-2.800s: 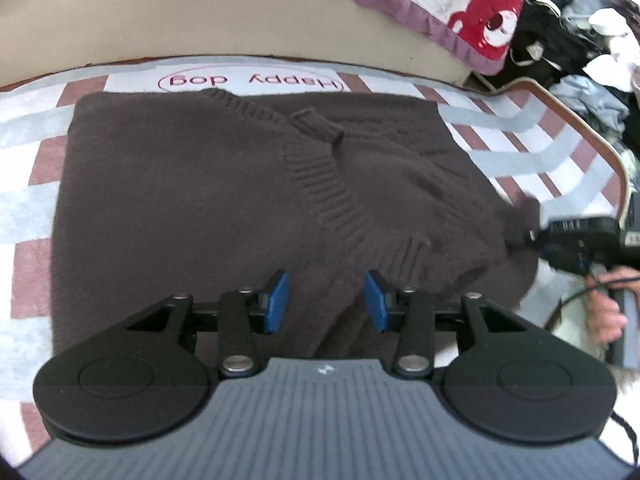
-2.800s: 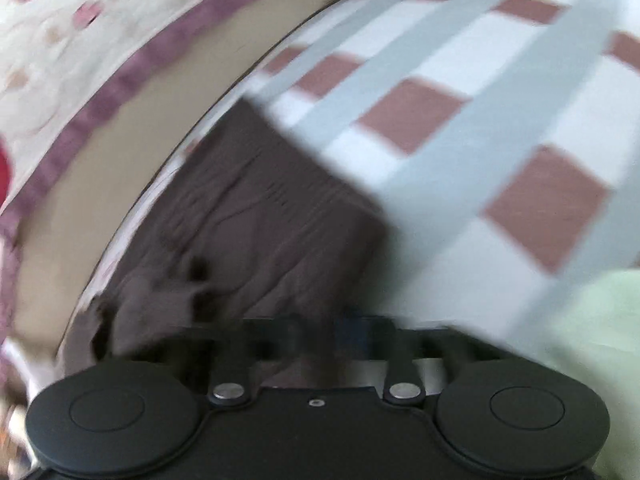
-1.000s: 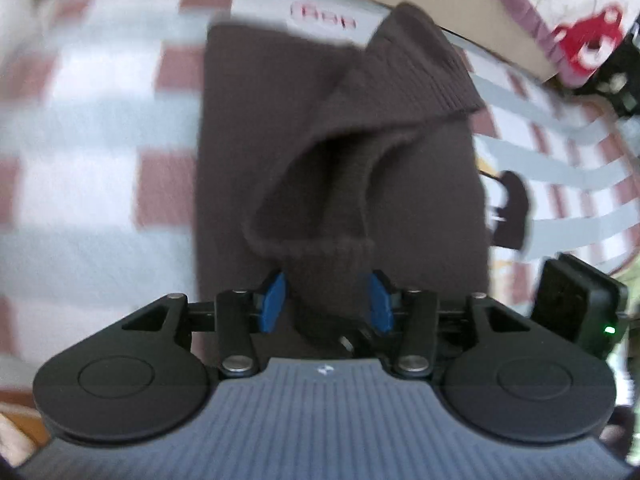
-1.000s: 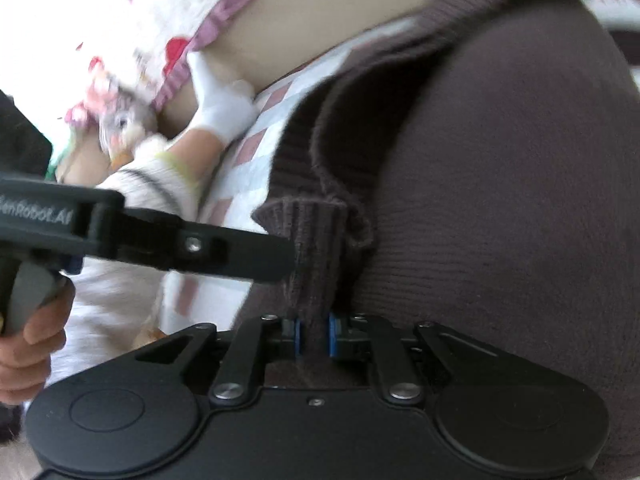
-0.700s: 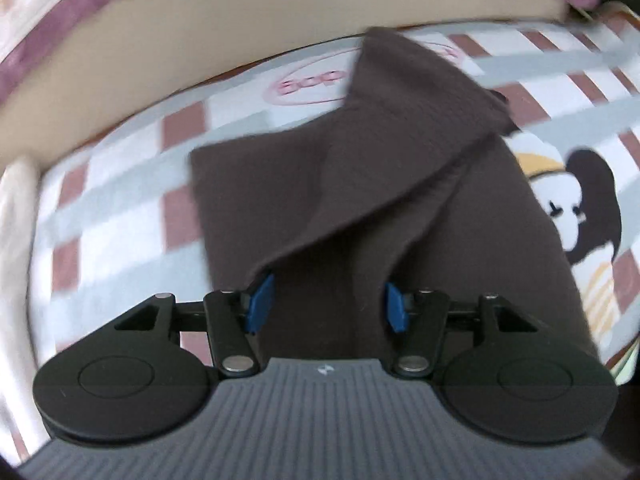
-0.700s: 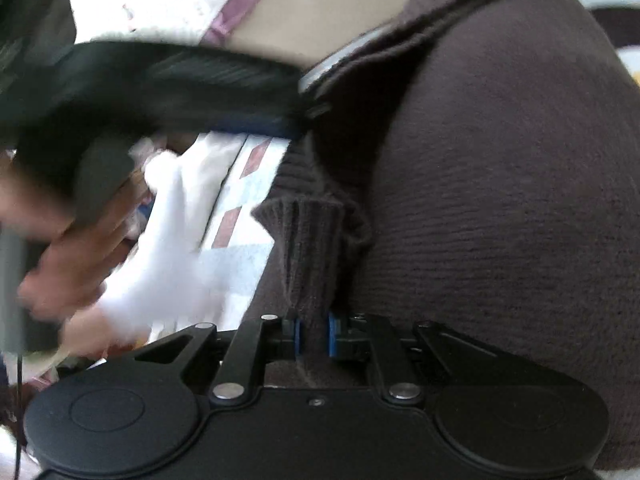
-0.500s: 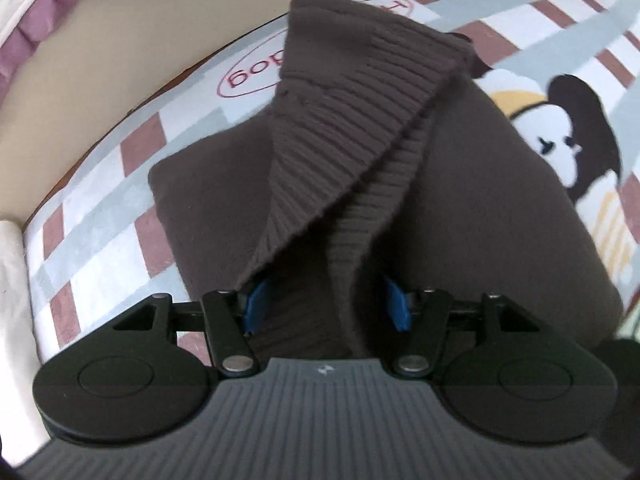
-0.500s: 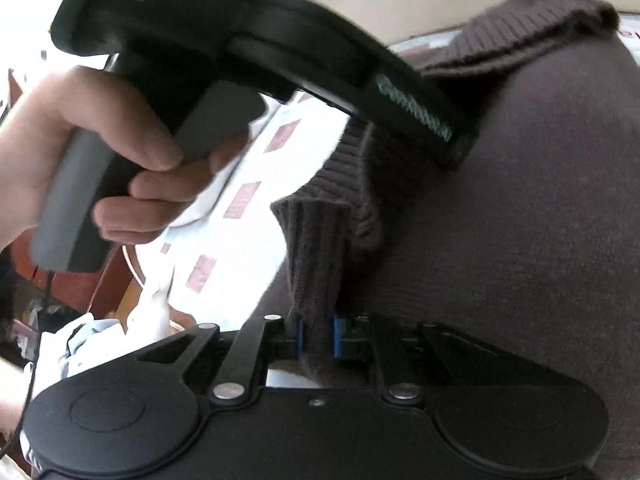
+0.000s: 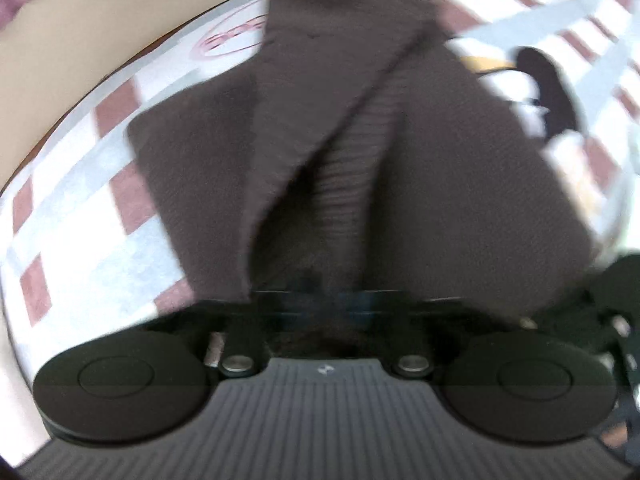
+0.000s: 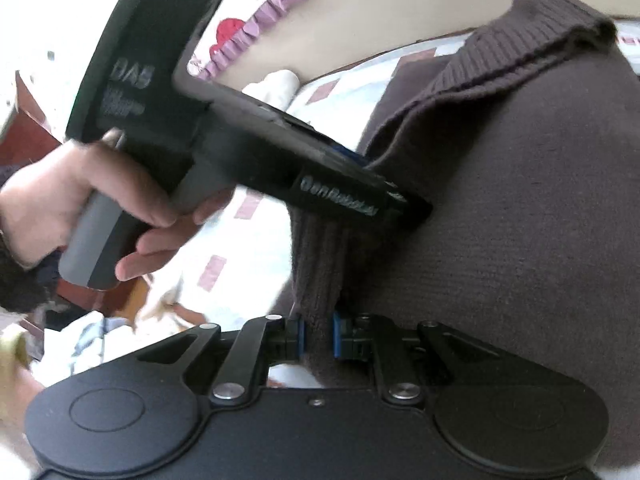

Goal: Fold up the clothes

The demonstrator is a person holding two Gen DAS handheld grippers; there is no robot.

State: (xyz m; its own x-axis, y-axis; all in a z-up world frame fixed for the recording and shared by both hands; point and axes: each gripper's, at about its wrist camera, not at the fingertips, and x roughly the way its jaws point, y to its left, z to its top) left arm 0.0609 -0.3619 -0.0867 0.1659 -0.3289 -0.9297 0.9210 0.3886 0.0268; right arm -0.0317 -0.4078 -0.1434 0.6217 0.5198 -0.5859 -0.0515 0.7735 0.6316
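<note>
Sweater, dark brown, lay on checked blanket, one ribbed edge lifted into a fold. Right gripper pinched narrow on ribbed cuff. Left gripper blurred against the knit; could not tell whether clamped. Seen from right wrist, left gripper's body crossed above the cuff, held by a bare hand.

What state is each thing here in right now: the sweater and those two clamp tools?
Sweater: partly folded, ribbed edge lifted off the blanket.
Right gripper: jaws shut on the sweater's ribbed edge.
Left gripper: pressed into the sweater; too blurred to tell open or shut.
Blanket: spread flat under the sweater.
</note>
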